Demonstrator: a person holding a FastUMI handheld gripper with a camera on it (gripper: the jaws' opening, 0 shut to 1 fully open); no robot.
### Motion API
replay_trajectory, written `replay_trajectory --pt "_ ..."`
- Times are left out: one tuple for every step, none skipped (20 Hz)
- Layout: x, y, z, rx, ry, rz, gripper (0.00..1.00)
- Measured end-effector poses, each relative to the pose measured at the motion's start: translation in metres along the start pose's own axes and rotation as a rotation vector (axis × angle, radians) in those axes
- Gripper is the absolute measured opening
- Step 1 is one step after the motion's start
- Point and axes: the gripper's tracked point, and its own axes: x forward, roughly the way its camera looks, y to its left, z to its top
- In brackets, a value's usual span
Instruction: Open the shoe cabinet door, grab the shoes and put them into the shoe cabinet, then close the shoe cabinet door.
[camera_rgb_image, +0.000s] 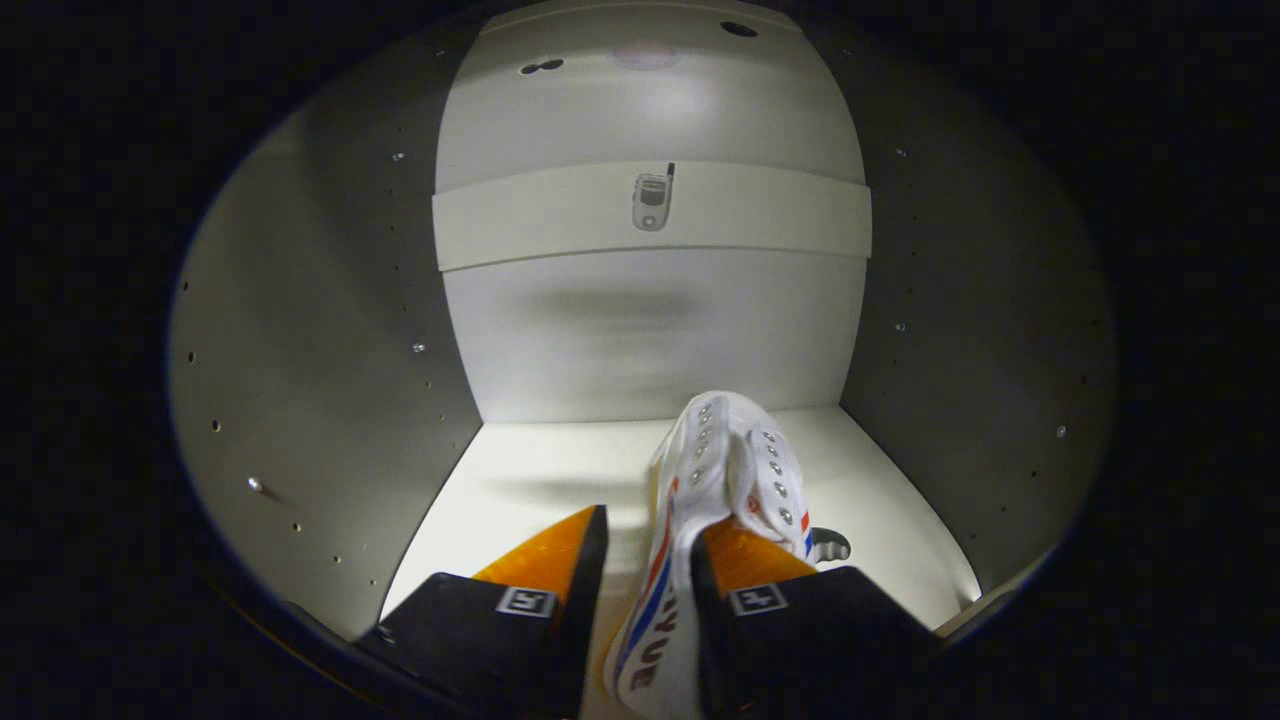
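Gripper view: we hold the gripper (645, 560) inside the open cabinet (320, 330), fingers clamping the shoe (725, 470) at 12 o'clock above the shelf (540, 480); release and door-closing remain.

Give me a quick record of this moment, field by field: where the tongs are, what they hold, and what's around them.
location: inside the shoe cabinet, door open
tongs: above the cabinet floor, pointing at the back wall
tongs state: white shoe between the fingers; grip unclear
shoe: white with metal eyelets
back wall: horizontal panel across it
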Motion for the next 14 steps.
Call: replay_trajectory --pt "-0.003 0.001 0.0 0.003 0.007 -0.008 0.55" --pt "-0.01 0.001 0.002 0.005 0.005 -0.003 0.64" --pt "-0.017 0.004 0.006 0.008 -0.007 0.01 0.72" --pt "-0.026 0.007 0.009 0.004 -0.024 0.015 0.72" --pt "-0.034 0.006 0.011 -0.003 -0.034 -0.001 0.73" --pt "-0.04 0.008 0.015 -0.004 -0.042 0.001 0.76" --pt "-0.05 0.008 0.019 -0.003 -0.052 0.003 0.84" --pt "-0.061 0.007 0.023 0.0 -0.064 0.001 0.84" --pt "-0.075 0.006 0.028 0.002 -0.08 0.003 0.84" --pt "-0.088 0.005 0.035 0.005 -0.102 0.001 0.84" --pt "-0.105 0.005 0.041 0.007 -0.127 0.0 0.84" --pt "-0.122 0.005 0.047 0.012 -0.151 0.001 0.84" --pt "-0.139 0.005 0.051 0.016 -0.171 0.005 0.86" --pt "-0.156 0.006 0.053 0.019 -0.185 0.006 0.86"
